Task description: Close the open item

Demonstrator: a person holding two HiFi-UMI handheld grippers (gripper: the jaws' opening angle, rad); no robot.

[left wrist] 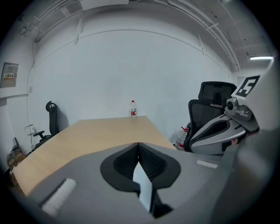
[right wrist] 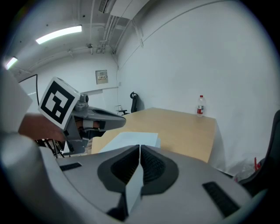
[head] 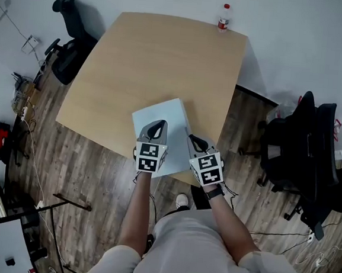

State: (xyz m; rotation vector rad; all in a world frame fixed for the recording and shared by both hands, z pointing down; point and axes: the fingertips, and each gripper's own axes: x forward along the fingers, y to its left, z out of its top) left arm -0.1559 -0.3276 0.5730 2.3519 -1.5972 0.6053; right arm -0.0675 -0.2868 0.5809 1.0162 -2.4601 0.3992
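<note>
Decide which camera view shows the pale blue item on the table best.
The head view: the pale blue item shows nearly its whole outline at the table's near edge. The right gripper view shows part of its top beyond the right claw; the left gripper view shows a thin pale edge pinched in the left claw.

The left gripper [left wrist: 138,148] and right gripper [right wrist: 139,151] have smooth, matt grey plastic shells and black ribbed pads [right wrist: 153,168]. The thin panel of the pale blue item [head: 161,111] nipped between each pair looks matt, like card. Ahead of the jaws the table [head: 160,55] shows smooth, low-sheen light wood grain and a glossy clear plastic bottle [head: 223,17]; below the grippers the floor [head: 96,174] is dark streaky wood planking.
</note>
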